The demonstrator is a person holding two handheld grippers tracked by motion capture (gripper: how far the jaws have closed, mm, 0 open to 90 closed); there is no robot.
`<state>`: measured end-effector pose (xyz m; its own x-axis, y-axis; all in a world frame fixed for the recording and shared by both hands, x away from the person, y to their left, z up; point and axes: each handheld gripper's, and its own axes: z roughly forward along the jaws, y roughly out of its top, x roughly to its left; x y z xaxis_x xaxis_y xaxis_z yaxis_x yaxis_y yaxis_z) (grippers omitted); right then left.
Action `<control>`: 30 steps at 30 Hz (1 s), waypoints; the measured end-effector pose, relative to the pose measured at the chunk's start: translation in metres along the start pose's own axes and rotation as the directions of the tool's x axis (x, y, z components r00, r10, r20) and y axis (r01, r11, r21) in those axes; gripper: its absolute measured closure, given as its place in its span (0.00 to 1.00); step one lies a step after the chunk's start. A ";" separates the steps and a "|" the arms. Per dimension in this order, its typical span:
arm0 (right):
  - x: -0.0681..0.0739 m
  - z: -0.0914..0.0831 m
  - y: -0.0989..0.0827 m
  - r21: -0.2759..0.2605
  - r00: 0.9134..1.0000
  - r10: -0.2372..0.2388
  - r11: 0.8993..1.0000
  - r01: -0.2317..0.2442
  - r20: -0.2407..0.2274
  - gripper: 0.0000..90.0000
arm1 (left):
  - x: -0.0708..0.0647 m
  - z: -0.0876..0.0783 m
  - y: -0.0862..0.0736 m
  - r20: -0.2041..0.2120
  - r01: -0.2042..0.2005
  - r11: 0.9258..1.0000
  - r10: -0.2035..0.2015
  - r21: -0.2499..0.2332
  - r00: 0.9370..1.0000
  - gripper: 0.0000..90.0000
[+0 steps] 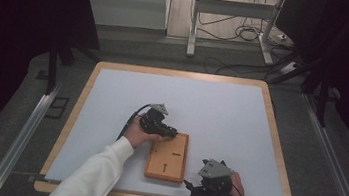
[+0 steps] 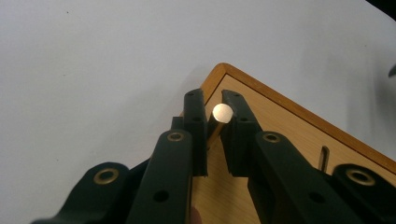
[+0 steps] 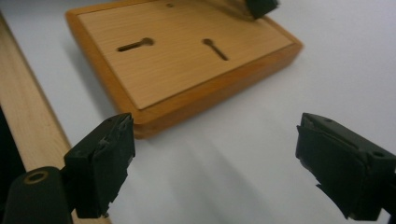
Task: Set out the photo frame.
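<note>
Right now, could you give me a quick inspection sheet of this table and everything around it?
Surface: pale grey mat on a wood-edged table.
Job's things: flat rectangular wooden board with two keyhole slots; round-ended wooden peg over the board's corner.
Clutter: nothing seen.
Grippers: left claw shut on the peg; right claw open, nothing between its jaws, beside the board's near edge.
Cables: black cable trailing from the left claw; loose cables on the floor.
Surroundings: grey metal frame legs beyond the table, dark curtains at the sides.
</note>
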<state>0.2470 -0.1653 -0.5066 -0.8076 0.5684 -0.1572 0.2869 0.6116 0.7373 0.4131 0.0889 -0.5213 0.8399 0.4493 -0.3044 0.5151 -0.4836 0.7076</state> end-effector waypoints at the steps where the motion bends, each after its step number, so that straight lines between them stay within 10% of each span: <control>1: 0.004 0.002 0.001 0.007 1.000 -0.013 1.000 0.013 -0.002 0.12 | 0.000 0.000 0.000 0.003 0.004 1.000 -0.004 -0.001 1.000 0.90; 15: 0.031 0.033 0.015 0.103 0.985 -0.143 0.986 0.132 0.100 0.09 | 0.007 0.000 0.002 0.034 0.029 1.000 -0.029 0.007 0.999 0.90; 24: 0.040 0.040 0.020 0.096 0.942 -0.253 0.967 0.237 0.221 0.14 | 0.006 0.001 0.002 0.001 0.027 1.000 -0.027 -0.007 1.000 0.92; 30: 0.038 0.034 0.028 0.047 0.930 -0.269 0.963 0.266 0.250 0.21 | 0.002 0.001 0.004 -0.039 0.019 1.000 -0.019 -0.010 0.999 0.92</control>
<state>0.2416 -0.1081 -0.5144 -0.6997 0.5017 -0.5087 0.0858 0.7658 0.6374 0.4172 0.0874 -0.5200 0.8228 0.4872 -0.2927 0.5289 -0.4676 0.7082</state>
